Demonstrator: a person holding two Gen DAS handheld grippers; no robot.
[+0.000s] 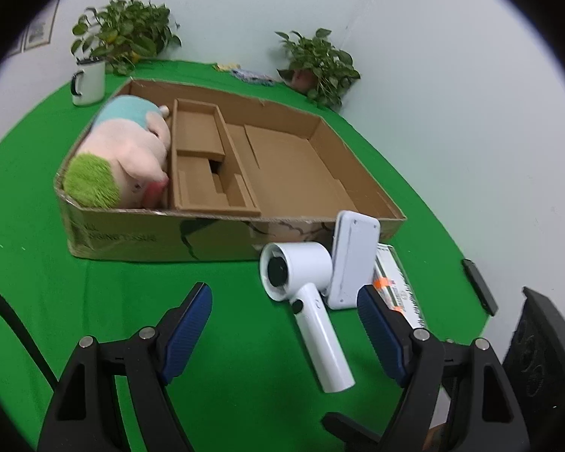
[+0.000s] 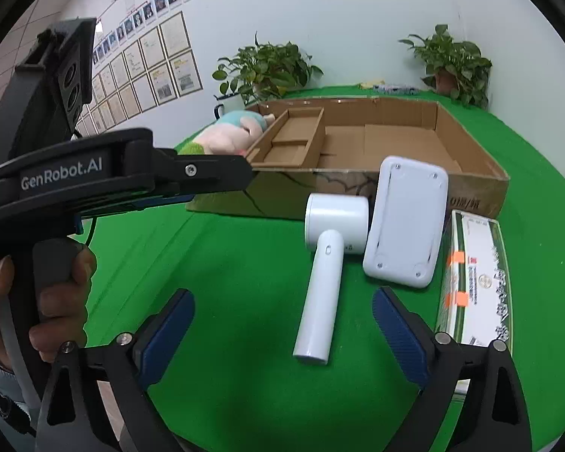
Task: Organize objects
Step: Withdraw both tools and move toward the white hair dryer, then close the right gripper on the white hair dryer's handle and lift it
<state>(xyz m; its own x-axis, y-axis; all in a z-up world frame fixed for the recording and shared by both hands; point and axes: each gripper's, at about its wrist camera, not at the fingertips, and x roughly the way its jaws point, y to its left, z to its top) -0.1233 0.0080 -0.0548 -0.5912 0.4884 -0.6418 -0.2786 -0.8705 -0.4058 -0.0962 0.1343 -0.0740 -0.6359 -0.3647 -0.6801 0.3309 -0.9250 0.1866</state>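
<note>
bench (image 1: 139, 301) – green cloth, carries everything | cardboard box (image 1: 214, 233) – plush pig (image 1: 128, 158) already in left bay, right bay free for more | white hair dryer (image 2: 327, 248), pad (image 2: 405, 222), carton (image 2: 474, 278) wait just outside front wall | left tool (image 1: 284, 310), right tool (image 2: 284, 320) released, dryer handle between fingers – likely next pick.

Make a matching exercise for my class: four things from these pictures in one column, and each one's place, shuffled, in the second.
Things:
1. plush toy
2. white handheld device
3. mug
4. green-and-white carton

Places:
A. on the cloth behind the cardboard box's far left corner
B. on the cloth, rightmost of the items in front of the box
C. inside the box, left end
D. on the cloth in front of the box, handle toward the camera

Pairs: 1-C, 2-D, 3-A, 4-B
</note>
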